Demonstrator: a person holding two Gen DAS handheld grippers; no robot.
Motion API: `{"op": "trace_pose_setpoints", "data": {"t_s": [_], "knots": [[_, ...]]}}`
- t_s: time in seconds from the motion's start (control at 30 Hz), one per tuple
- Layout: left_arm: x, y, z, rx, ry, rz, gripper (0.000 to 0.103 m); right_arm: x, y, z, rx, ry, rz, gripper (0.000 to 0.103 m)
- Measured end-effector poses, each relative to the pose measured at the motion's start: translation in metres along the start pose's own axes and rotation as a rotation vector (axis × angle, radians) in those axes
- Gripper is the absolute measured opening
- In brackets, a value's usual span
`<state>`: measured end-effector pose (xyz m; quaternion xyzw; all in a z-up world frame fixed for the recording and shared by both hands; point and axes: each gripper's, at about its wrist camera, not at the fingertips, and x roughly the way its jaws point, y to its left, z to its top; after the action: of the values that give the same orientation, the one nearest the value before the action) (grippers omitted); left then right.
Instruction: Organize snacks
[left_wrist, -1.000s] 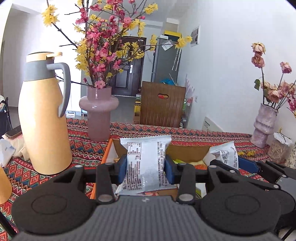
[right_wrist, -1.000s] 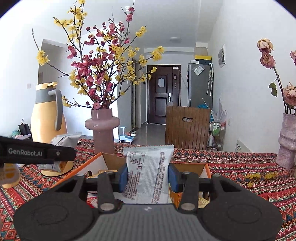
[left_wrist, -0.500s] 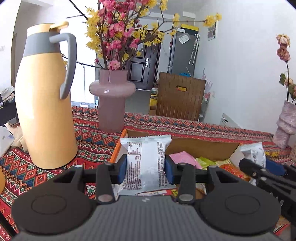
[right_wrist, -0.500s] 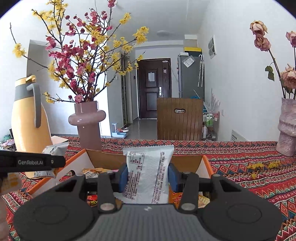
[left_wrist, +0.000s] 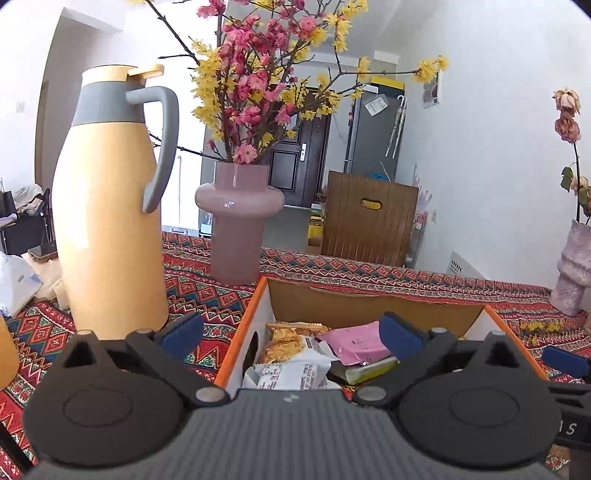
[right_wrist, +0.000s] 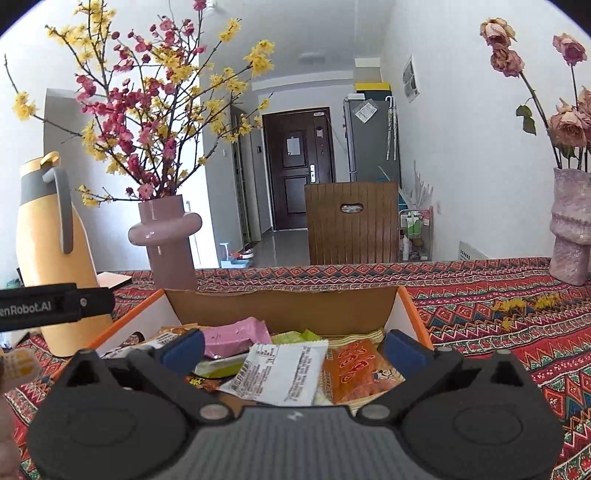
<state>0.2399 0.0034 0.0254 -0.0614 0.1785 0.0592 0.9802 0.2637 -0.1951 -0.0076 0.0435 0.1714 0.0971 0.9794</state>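
Where the left wrist camera looks out, the left gripper (left_wrist: 291, 334) hangs with its blue-padded jaws spread wide and nothing between them, poised over the near left corner of the cardboard box (left_wrist: 373, 304). Inside the box, just below the gap, lies a white snack packet (left_wrist: 291, 373), with a gold packet (left_wrist: 284, 338) at its 12 o'clock and a pink packet (left_wrist: 356, 341) at its 2 o'clock. The yellow thermos (left_wrist: 107, 229) stands at 10 o'clock on the patterned tablecloth (left_wrist: 199, 291), the pink vase (left_wrist: 238, 221) at 11 o'clock.

From the right wrist camera, the right gripper (right_wrist: 293, 349) is likewise fully open and empty above the same box (right_wrist: 284, 308). A white printed packet (right_wrist: 280, 371) rests tilted on the pile beneath it, an orange packet (right_wrist: 354, 369) touching it at 3 o'clock, the pink one (right_wrist: 236, 334) at 10 o'clock.
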Motion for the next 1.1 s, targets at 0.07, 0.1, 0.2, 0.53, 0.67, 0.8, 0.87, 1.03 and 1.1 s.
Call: {"op": "trace_pose_setpoints", "data": {"t_s": [0.07,0.1,0.2,0.53,0.67,0.8,0.87,1.03,1.1], "knots": [[0.001,0.001,0.001,-0.005,0.001,0.004,0.103,0.000,-0.001,0.000,0.007,0.005,-0.006,0.103],[0.001,0.001,0.000,-0.007,0.005,0.004,0.103,-0.001,-0.001,0.000,0.009,0.010,-0.006,0.103],[0.003,0.001,0.000,-0.009,0.016,-0.003,0.103,-0.005,-0.002,0.000,0.008,0.004,-0.010,0.103],[-0.033,-0.008,0.007,0.017,-0.036,-0.041,0.103,-0.023,0.000,0.009,0.002,-0.027,0.007,0.103],[-0.061,-0.010,0.011,0.033,-0.073,-0.070,0.103,-0.044,0.005,0.016,-0.018,-0.063,0.021,0.103],[-0.082,-0.009,0.011,0.053,-0.076,-0.078,0.103,-0.065,0.006,0.017,-0.027,-0.070,0.035,0.103],[-0.090,-0.007,0.009,0.061,-0.072,-0.078,0.103,-0.076,0.005,0.016,-0.027,-0.073,0.042,0.103],[-0.109,0.000,-0.002,0.085,-0.037,-0.077,0.103,-0.100,0.001,0.008,-0.016,-0.067,0.045,0.103],[-0.114,0.003,-0.008,0.088,-0.024,-0.077,0.103,-0.107,0.001,0.004,-0.013,-0.056,0.043,0.103]]}}
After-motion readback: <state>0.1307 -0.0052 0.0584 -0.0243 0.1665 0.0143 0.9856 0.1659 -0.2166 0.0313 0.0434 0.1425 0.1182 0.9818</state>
